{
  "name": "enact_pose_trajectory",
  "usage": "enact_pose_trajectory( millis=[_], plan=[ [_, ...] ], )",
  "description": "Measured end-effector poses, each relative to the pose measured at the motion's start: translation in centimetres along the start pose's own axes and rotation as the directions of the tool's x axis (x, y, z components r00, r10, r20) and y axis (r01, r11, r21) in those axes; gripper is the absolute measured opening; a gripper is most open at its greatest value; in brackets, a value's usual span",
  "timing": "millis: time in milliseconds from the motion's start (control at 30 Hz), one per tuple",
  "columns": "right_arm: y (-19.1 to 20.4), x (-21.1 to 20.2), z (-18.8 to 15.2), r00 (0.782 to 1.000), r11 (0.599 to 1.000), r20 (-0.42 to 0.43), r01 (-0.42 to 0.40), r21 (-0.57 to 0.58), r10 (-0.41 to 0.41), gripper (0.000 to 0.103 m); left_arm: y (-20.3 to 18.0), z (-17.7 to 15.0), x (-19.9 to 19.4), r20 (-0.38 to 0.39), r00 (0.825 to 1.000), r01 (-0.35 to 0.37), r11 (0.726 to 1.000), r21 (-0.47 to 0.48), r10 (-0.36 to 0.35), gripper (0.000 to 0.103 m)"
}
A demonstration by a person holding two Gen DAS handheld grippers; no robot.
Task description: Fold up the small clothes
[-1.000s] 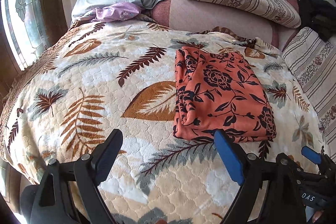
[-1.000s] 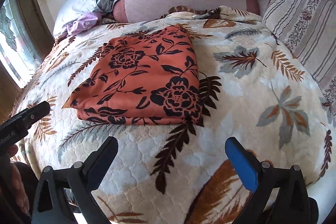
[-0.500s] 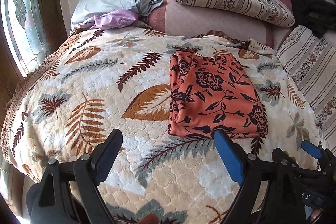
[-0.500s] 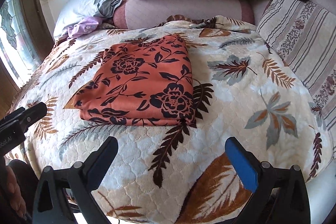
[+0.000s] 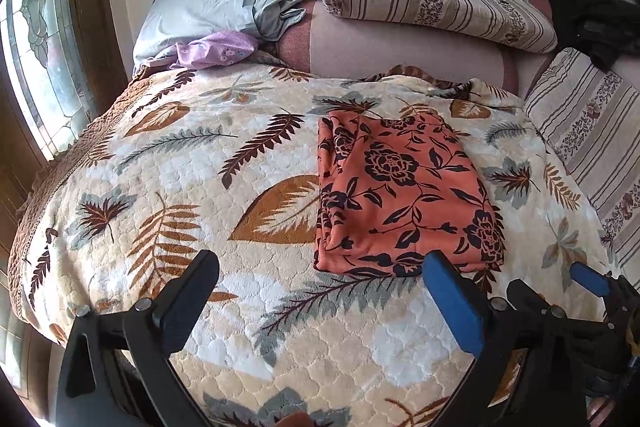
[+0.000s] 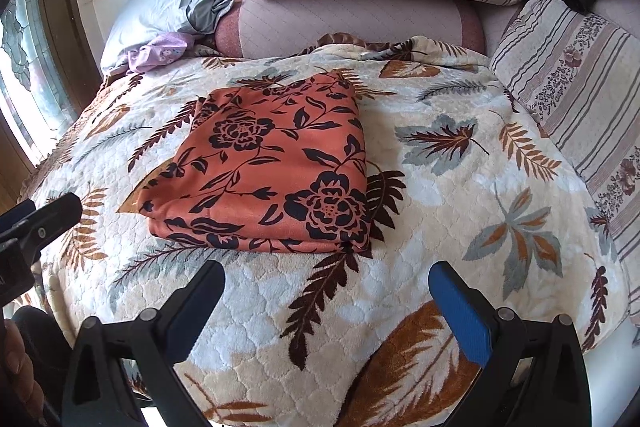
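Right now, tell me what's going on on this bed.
A person holds two grippers above a leaf-patterned blanket. The orange floral garment lies folded into a neat rectangle on it, touched by nothing. The left gripper and right gripper are both open and empty, near the bed's front edge.

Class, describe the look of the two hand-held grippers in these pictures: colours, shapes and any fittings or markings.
Both match. The left hand-held gripper and right hand-held gripper each have a black angular plastic frame with round silver bolts, one flat black finger and one flat blue finger. White lettering marks the left one's body, too cut off to read. No cables or sleeves show.
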State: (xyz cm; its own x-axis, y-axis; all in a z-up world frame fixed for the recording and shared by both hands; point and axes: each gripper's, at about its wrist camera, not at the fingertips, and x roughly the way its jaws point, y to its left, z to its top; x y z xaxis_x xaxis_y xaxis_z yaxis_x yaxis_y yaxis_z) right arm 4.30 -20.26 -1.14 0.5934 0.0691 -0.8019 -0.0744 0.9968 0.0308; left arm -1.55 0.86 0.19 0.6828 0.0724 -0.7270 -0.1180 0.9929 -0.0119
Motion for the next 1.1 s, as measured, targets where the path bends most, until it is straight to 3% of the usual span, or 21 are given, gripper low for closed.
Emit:
enact_pose_trajectory(
  millis=[133, 533, 1100],
  plan=[
    [0.0, 0.0, 0.3, 1.0, 1.0, 0.003, 0.007, -0.004, -0.007, 0.103, 0.1, 0.2, 0.5, -0.007, 1.0, -0.028, 1.0, -0.003, 0.028, 0.101],
    [0.8, 0.2, 1.4, 1.0, 1.0, 0.003, 0.018, -0.023, -0.018, 0.103, 0.4, 0.5, 1.6, -0.036, 0.999, -0.006, 1.0, -0.008, 0.005, 0.101],
    [1.5, 0.8, 2.1, 1.0, 0.999, -0.003, 0.013, -0.036, -0.013, 0.103, -0.3, 1.2, 1.6, -0.006, 1.0, -0.015, 0.999, 0.039, 0.015, 0.101]
  ],
)
